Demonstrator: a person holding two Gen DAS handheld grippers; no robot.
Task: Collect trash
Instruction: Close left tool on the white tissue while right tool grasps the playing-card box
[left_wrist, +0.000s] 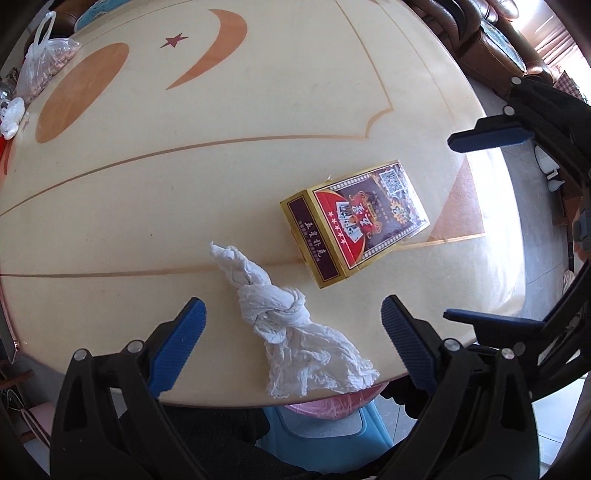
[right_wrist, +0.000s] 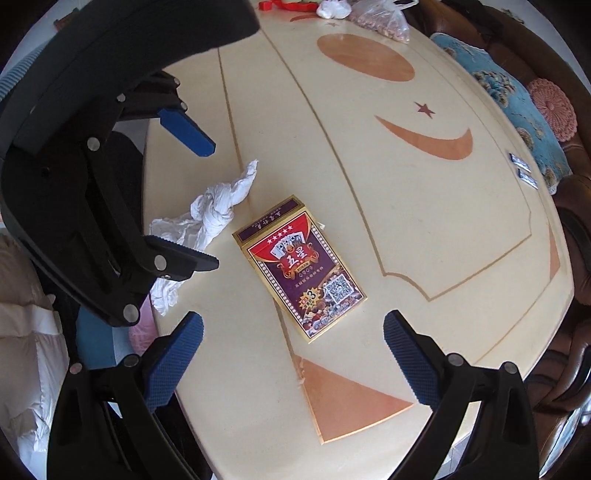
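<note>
Left hand-held gripper (left_wrist: 293, 325): released, jaws spread wide, hovering over the knotted white tissue (left_wrist: 284, 317), which lies between its fingers at the table (left_wrist: 221, 110) edge, untouched. Right hand-held gripper (right_wrist: 293, 328): released, jaws wide, above the table. Playing-card box (right_wrist: 299, 271): at 12 o'clock from the right gripper, flat, just beside the tissue. Pink-lined bin (left_wrist: 332, 404): below the table edge, under the tissue.
</note>
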